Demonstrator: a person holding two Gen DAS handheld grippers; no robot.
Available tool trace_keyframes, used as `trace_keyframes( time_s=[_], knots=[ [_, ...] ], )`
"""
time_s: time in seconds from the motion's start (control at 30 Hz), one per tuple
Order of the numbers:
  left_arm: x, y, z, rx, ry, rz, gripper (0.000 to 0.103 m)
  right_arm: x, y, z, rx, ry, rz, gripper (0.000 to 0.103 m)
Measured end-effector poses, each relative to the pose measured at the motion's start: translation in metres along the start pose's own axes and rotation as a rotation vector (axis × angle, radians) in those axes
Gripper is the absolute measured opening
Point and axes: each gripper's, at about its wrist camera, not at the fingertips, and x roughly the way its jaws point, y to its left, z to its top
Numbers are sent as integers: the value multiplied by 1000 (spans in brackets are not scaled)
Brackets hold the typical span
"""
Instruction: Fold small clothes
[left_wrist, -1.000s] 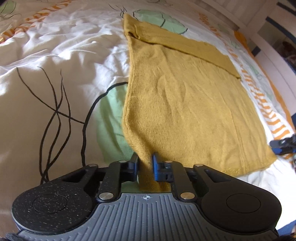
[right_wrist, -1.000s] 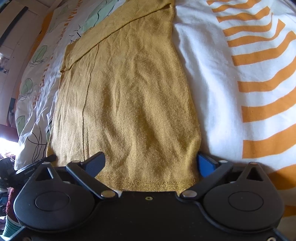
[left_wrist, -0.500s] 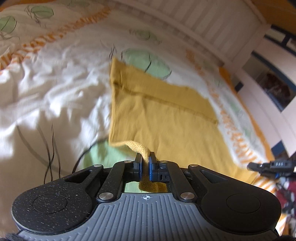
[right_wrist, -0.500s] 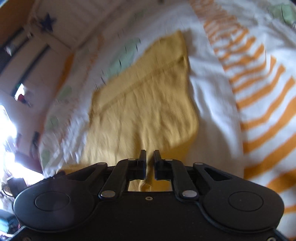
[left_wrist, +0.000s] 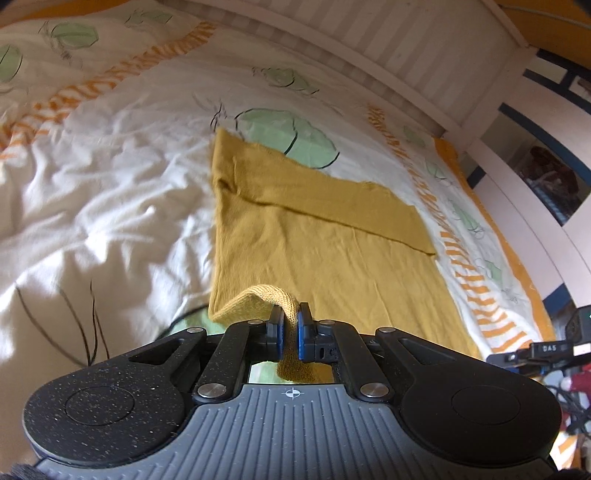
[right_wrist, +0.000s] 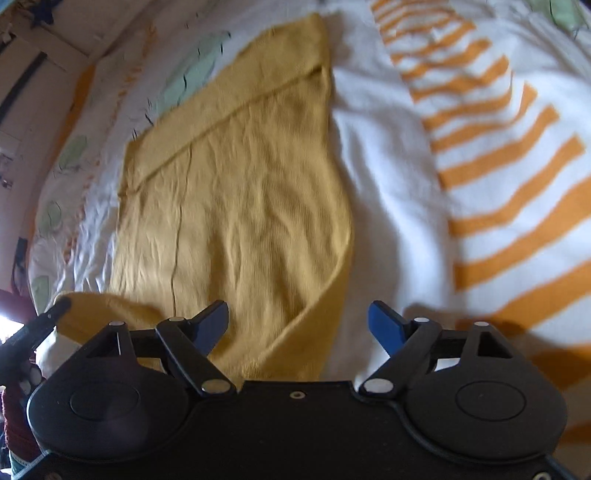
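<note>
Left gripper (left_wrist: 290, 325) pinching mustard garment (left_wrist: 332, 251), nearby device (left_wrist: 550, 349) lettering possibly "DAS"

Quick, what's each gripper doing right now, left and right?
Left gripper: closed, pinching a corner of the yellow garment.
Right gripper: jaws open, holding nothing, over the garment's edge.

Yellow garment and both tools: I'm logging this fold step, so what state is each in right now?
Yellow garment: spread on the bedspread, far end already folded over, near-left corner lifted.
Left tool: shut on the garment's hem corner.
Right tool: open, holding nothing, over the garment's near-right edge.
Bedspread: rumpled beneath the garment.
</note>
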Motion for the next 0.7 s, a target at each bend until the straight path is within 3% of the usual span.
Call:
trace_keyframes(
  time_s=[0.27,0.4,0.57,0.7],
  knots=[
    [-6,4,-9,-22,2,2,6,23,15,-6,-21,61,-48,83],
    [-9,7,-12,-29,1,-4,6,17,18,-5,-121,89,-181,71],
    [-8,10,-15,-39,5,-8,6,0,22,-2,-237,115,-317,70],
    [-8,10,-17,-41,7,-9,6,-1,22,-1,-220,122,-296,73]
  ],
)
